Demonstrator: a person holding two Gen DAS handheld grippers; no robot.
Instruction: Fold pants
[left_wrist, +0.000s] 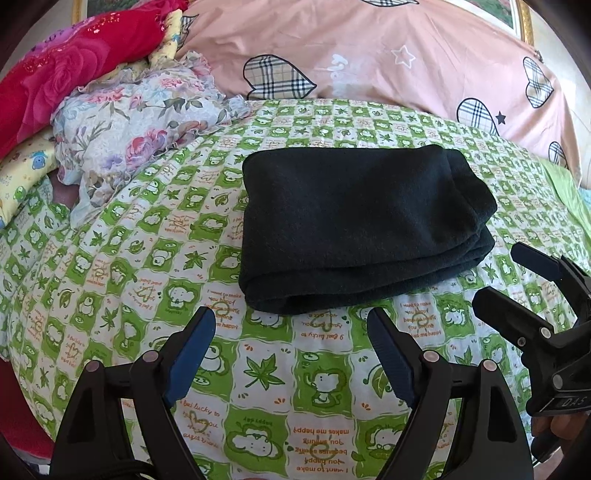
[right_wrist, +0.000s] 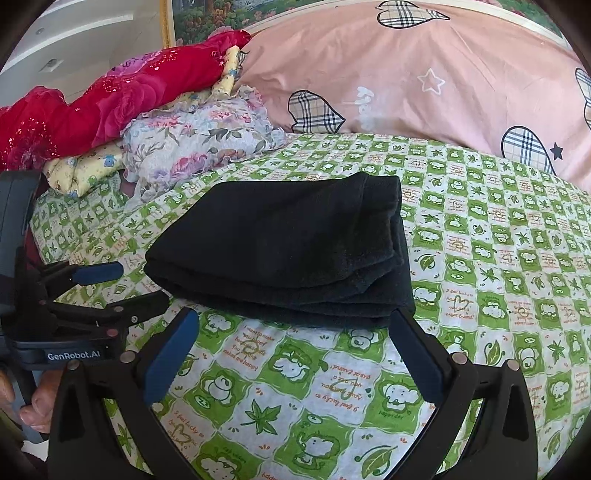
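Pants: the dark pants (left_wrist: 362, 229) lie as a compact stacked rectangle on the bed (left_wrist: 266, 373), on its green checked sheet, about mid-bed and nearer the front edge than the pillow end.
Fold state: several layers show at the near edge in the right wrist view, lying one over another; the top face looks smooth and flat.
Left fingers: my left gripper (left_wrist: 291, 332) has its fingers spread wide with only the sheet between them, just short of the bundle's near edge and not touching it.
Right fingers: my right gripper (right_wrist: 295, 328) has its fingers spread as wide as they go; the tips sit at the bundle's near edge, and I cannot tell whether the right tip brushes the cloth. Nothing is pinched.
Done: I judge the folding itself is finished, since no leg or waistband hangs loose from the stack.
Left: at most a light tidy of the slightly staggered right-hand edge, then pulling both hands clear.
Surroundings: the pink pillow (left_wrist: 388, 51) and the floral bedding (left_wrist: 136, 129) lie well apart from the pants, along the far edge.
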